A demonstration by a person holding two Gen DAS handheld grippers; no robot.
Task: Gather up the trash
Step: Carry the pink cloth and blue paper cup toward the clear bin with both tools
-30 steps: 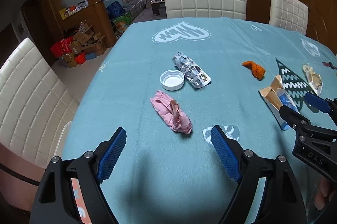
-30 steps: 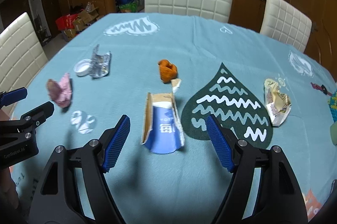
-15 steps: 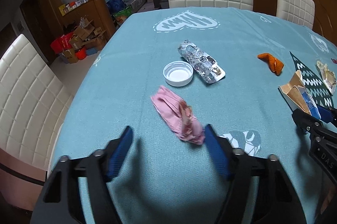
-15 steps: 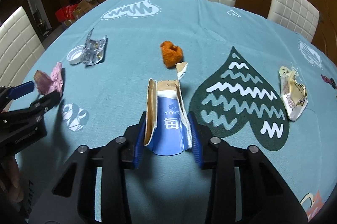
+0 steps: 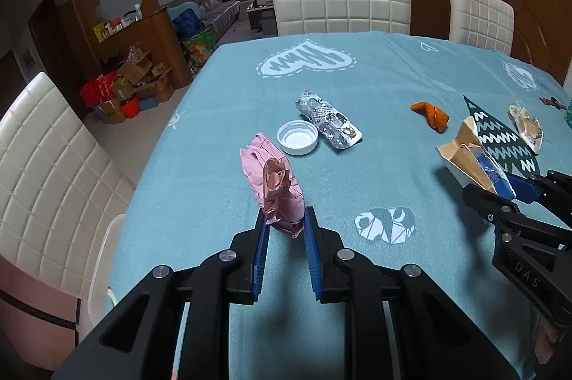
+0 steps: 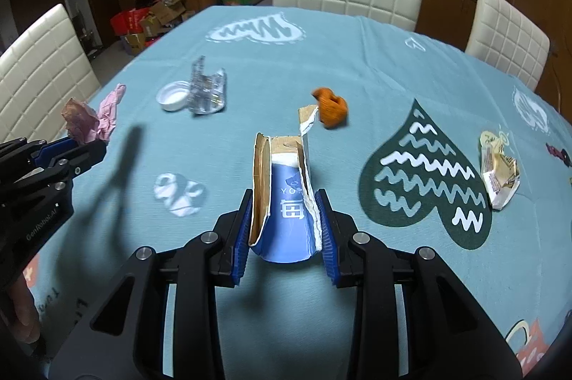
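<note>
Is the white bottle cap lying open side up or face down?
Open side up: the white bottle cap shows its rim and hollow inside, lying on the tablecloth.

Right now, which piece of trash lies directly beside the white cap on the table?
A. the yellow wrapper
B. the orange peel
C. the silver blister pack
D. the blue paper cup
C: the silver blister pack lies right next to the white cap, while the other pieces sit further to the right.

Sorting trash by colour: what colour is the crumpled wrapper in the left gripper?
Pink wrapper, clearest in the left wrist view.
</note>
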